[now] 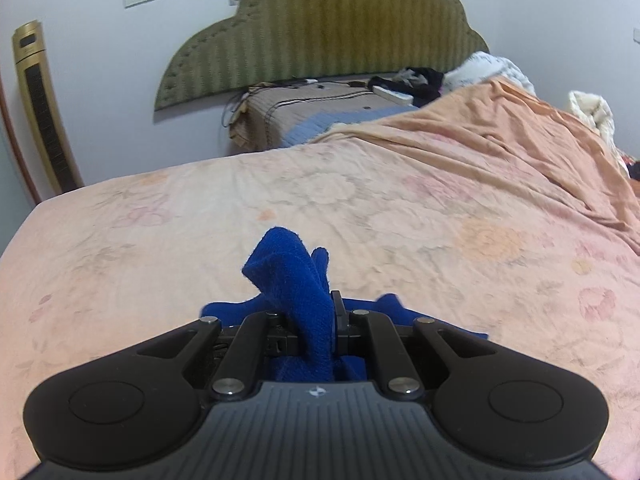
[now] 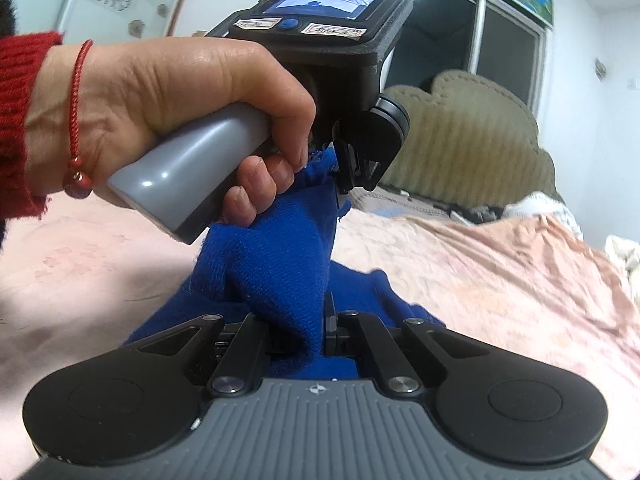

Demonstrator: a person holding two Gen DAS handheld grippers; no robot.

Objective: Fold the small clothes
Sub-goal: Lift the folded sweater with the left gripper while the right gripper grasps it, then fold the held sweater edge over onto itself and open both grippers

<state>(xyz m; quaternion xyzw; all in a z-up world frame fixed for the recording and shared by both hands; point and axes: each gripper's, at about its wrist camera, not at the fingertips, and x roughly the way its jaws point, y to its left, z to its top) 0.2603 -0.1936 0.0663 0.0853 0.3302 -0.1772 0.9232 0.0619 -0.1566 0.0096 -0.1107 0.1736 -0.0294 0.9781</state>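
Blue knit garment (image 1: pixel 296 280), fuzzy, bunched & creased, lifted off the pink floral bedsheet (image 1: pixel 400 216) w/ lower part draping on it. Left gripper (image 1: pixel 310 320) clamped on one edge, right gripper (image 2: pixel 304 320) clamped on another fold

A wide bed (image 1: pixel 280 208) fills most of the left wrist view, its pale pink floral sheet (image 1: pixel 420 216) faintly creased. Low in the middle of the frame, a blue knit garment (image 1: pixel 384 308) rests partly on the sheet. At the right an orange blanket (image 1: pixel 500 128) lies rumpled over the bed. At the upper right, by the green headboard (image 1: pixel 320 28), dark clothes (image 1: pixel 416 80) are piled.
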